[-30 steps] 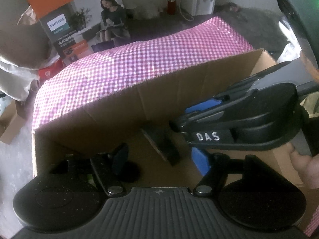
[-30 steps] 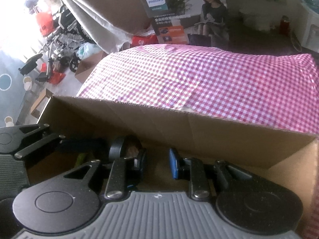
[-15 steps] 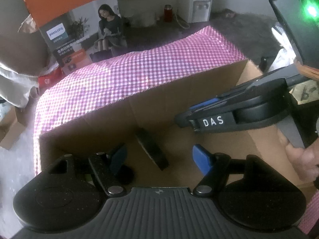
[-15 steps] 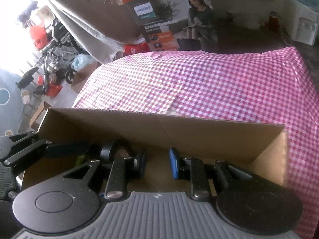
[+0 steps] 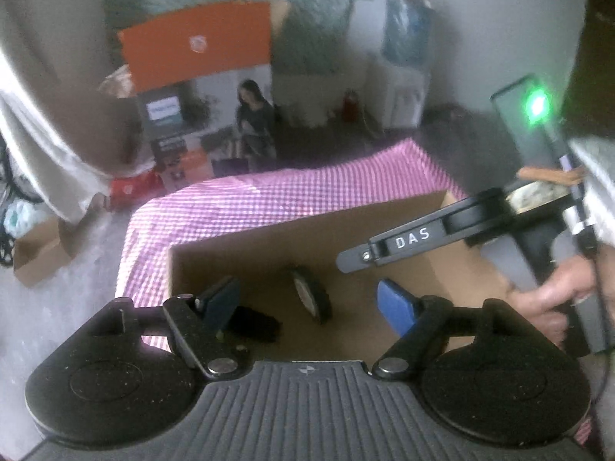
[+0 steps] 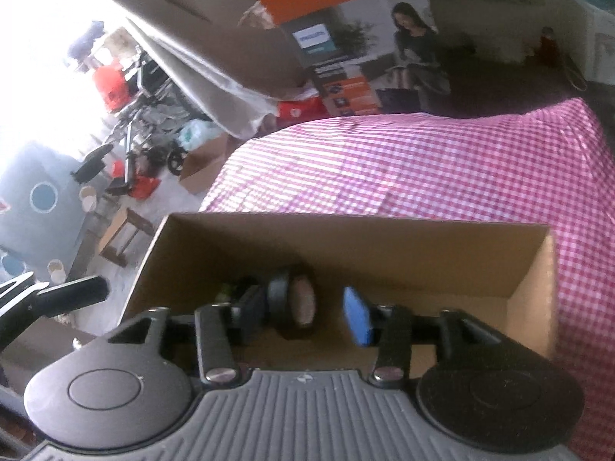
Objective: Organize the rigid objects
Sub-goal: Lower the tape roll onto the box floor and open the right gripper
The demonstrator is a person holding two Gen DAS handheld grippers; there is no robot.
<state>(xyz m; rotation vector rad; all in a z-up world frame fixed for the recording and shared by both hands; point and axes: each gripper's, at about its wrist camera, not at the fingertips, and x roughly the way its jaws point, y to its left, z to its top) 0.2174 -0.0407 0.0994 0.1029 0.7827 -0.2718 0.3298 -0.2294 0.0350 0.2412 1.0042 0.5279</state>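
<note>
An open cardboard box (image 5: pixel 269 238) (image 6: pixel 423 238) stands on a pink checked tablecloth (image 5: pixel 269 199) (image 6: pixel 423 161). Inside it a black round disc with a pale face (image 5: pixel 309 294) (image 6: pixel 296 301) stands on edge, and a dark block (image 5: pixel 253 322) lies beside it to the left. My left gripper (image 5: pixel 307 303) is open and empty above the box, its blue pads wide apart. My right gripper (image 6: pixel 307 307) is open above the box, the disc between its pads but apart from them. The right gripper's body marked DAS (image 5: pixel 423 238) shows at the right of the left wrist view.
A large printed Philips carton (image 5: pixel 200 88) (image 6: pixel 346 38) stands behind the table. Small cardboard boxes (image 5: pixel 38 253) (image 6: pixel 200 165) sit on the floor to the left, with a wheeled frame and clutter (image 6: pixel 146 115). The box walls enclose the objects.
Both grippers have lifted up and back from the box, so its rim and more of the room show. The right gripper's pads have spread apart. The disc stays in the box.
</note>
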